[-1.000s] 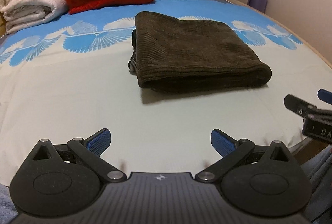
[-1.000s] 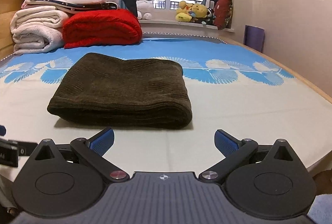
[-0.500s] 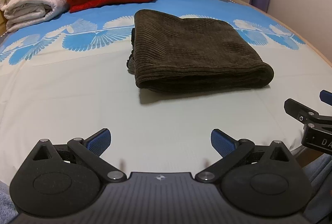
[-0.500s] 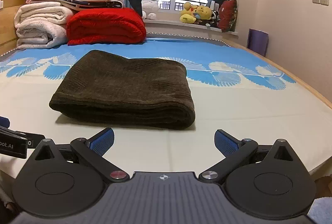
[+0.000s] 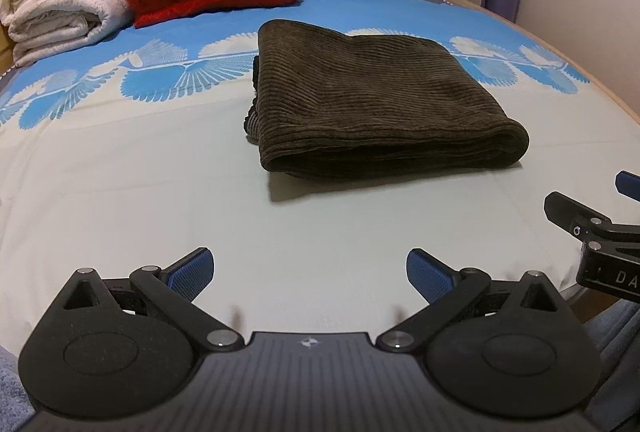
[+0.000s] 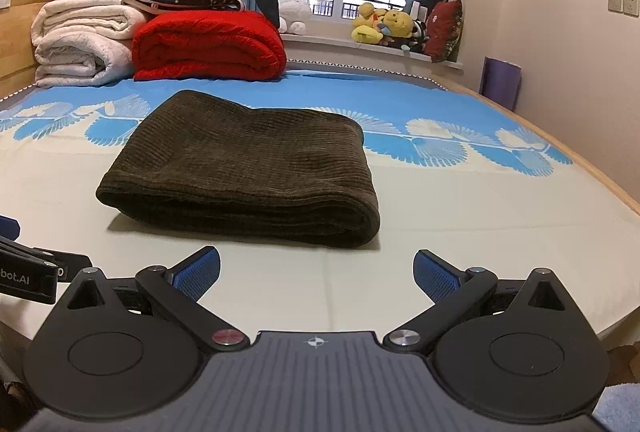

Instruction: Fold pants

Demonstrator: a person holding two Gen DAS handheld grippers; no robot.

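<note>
Now, jaws: both the left gripper [image 5: 310, 272] and the right gripper [image 6: 316, 272] stand spread wide, pinching nothing, low over the near edge of the bed.
Change: across the last second both grippers have hardly moved; the bundle sits slightly nearer in each view, and neither touches cloth.
Pants: the dark brown corduroy pants [image 5: 372, 103] lie as a compact folded rectangle on the blue-and-cream patterned bed sheet [image 5: 140, 183], apart from both grippers.
Meaning: the folding looks finished, hands withdrawn.
Beyond: a red folded blanket [image 6: 208, 47] lies by the headboard.
</note>
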